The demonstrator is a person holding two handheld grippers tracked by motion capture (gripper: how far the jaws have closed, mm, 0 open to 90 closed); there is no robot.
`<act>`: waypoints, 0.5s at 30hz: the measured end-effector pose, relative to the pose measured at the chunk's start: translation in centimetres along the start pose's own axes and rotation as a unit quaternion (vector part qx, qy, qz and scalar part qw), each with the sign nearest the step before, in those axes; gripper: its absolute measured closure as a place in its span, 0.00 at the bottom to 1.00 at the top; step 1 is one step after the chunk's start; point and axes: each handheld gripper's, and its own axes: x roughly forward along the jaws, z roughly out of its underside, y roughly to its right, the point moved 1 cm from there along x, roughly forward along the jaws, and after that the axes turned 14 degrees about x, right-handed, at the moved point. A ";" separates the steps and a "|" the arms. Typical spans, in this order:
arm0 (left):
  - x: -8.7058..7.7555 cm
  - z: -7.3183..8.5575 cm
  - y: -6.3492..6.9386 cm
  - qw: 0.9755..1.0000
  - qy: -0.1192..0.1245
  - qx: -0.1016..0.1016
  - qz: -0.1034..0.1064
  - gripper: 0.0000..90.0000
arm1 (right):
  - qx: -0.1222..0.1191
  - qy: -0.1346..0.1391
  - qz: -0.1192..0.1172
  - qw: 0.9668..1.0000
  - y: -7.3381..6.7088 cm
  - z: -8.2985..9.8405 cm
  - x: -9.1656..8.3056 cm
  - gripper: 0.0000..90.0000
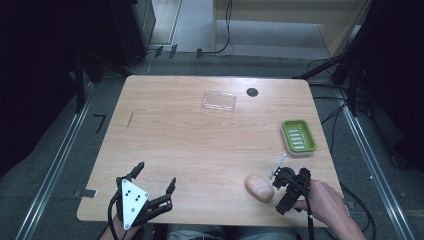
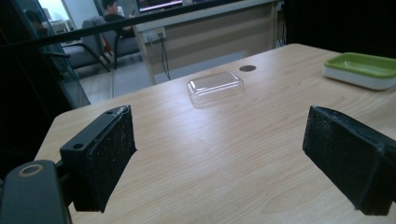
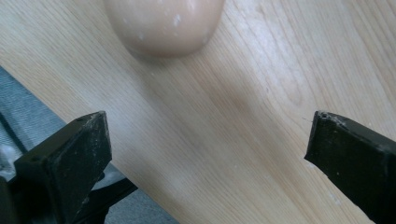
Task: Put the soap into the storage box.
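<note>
A peach bar of soap (image 1: 259, 187) lies near the table's front right; the right gripper view has its rounded end (image 3: 163, 23) at the top. My right gripper (image 1: 278, 192) is just right of the soap, jaws wide open (image 3: 208, 144) over bare wood, not touching it. A green soap dish (image 1: 298, 136) on a white base stands farther back at the right edge, also in the left gripper view (image 2: 362, 70). A clear plastic lid (image 1: 219, 101) (image 2: 215, 86) lies at the far middle. My left gripper (image 1: 156, 175) (image 2: 224, 154) is open and empty at the front left.
A round black hole (image 1: 252, 92) (image 2: 247, 68) is in the wooden tabletop (image 1: 190, 145) beside the lid. The table's front edge (image 3: 70, 112) runs close beside the right gripper's jaw, with grey floor beyond. Cables and dark stands surround the table.
</note>
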 end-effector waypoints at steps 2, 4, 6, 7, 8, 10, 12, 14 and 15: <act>-0.1 0.0 -0.1 1.000 0.004 -0.007 -0.003 0.11 | -0.001 -0.002 -0.002 1.000 -0.1 -0.1 0.0 0.00; -0.2 0.0 -0.2 1.000 0.008 -0.010 -0.005 0.11 | -0.004 -0.001 -0.001 1.000 -0.3 -0.4 0.0 0.00; -0.3 0.0 -0.2 1.000 0.016 -0.009 -0.007 0.11 | -0.008 -0.003 0.000 1.000 -0.6 -0.7 0.0 0.00; -0.4 0.0 -0.2 1.000 0.018 -0.006 -0.007 0.11 | -0.012 -0.004 -0.002 1.000 -0.6 -0.9 0.0 0.00; -0.5 0.0 -0.1 1.000 0.021 -0.003 -0.008 0.11 | -0.014 -0.004 -0.002 1.000 -0.8 -1.1 -0.1 0.00; -0.6 0.0 0.0 1.000 0.029 0.003 -0.008 0.11 | -0.014 -0.001 -0.004 1.000 -1.0 -1.4 -0.1 0.00; -0.7 0.0 0.0 0.999 0.031 0.004 -0.011 0.11 | -0.019 -0.001 -0.007 1.000 -1.2 -1.7 -0.1 0.00; -0.7 0.0 0.0 0.999 0.034 0.002 -0.009 0.11 | -0.022 -0.004 -0.006 1.000 -1.5 -2.1 0.1 0.00; -0.7 0.1 -0.1 0.999 0.035 0.001 -0.008 0.11 | -0.024 -0.006 -0.004 1.000 -1.6 -2.3 0.2 0.00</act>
